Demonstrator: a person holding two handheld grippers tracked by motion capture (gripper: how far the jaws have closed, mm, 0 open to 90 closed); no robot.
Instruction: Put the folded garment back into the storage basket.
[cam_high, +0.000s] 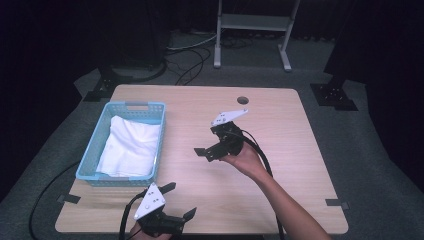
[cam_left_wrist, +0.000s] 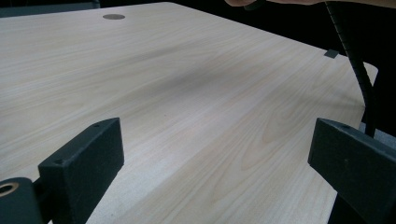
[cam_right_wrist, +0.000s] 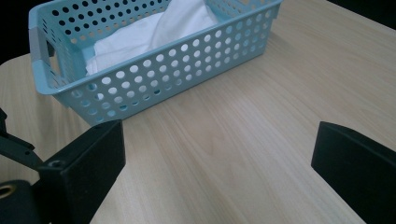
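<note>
White cloth (cam_high: 129, 146) lies crumpled in the blue basket (cam_high: 96, 140), left of centre in the high view. The right gripper (cam_high: 210, 144) hangs mid-frame, jaws wide and empty, pointing toward the basket. The left gripper (cam_high: 180, 200) sits at bottom centre, jaws wide too, over bare table (cam_high: 280, 150).

One counter (cam_high: 280, 150), with one round hole (cam_high: 242, 100) near its far edge. One blue basket (cam_high: 95, 150) stands on it, holding one white cloth (cam_high: 130, 145). Two grippers: the left gripper (cam_high: 180, 200) and the right gripper (cam_high: 202, 152)
</note>
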